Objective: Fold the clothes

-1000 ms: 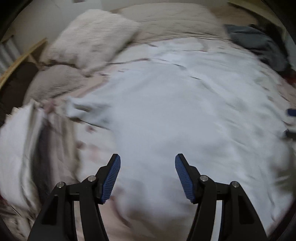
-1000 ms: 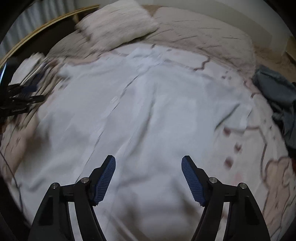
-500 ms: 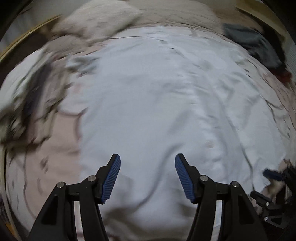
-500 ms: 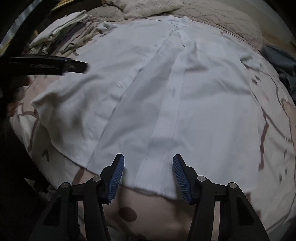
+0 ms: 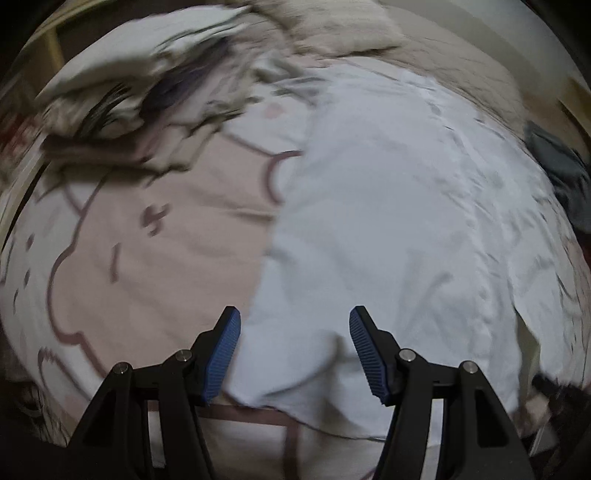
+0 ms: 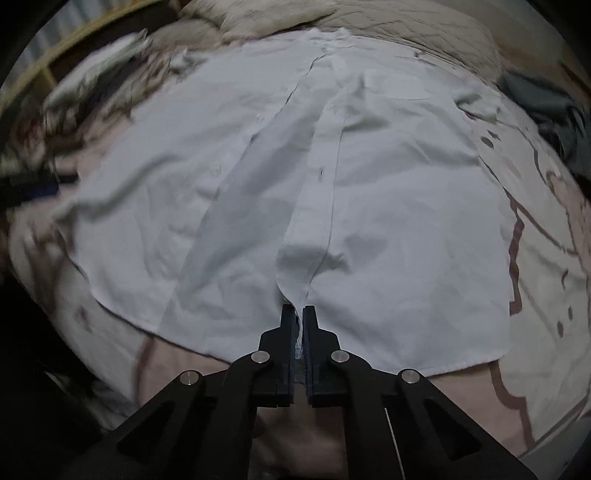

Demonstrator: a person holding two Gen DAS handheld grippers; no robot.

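- Shirt [image 6: 388,206] white, spread flat on bedspread [image 6: 546,266], front open, hem toward camera.
- Right gripper [image 6: 299,314] jaws just closed, pinching shirt placket at hem.
- Left gripper [image 5: 295,350] jaws apart, nothing gripped, over shirt's left hem corner.
- Blurred clothes pile [image 5: 140,85] far left; pillow [image 6: 266,14] beyond the collar.

A plain white button-up cotton shirt [image 6: 388,221] fills mid-frame over a pale pink bedsheet [image 5: 166,240] printed with dark maroon outlines. Upper left, a blurred cream-and-dark clothes pile [image 5: 140,85]; far right, a crumpled grey-blue garment [image 6: 546,107]. Blue ribbed pads [image 5: 221,347] line black fingers.
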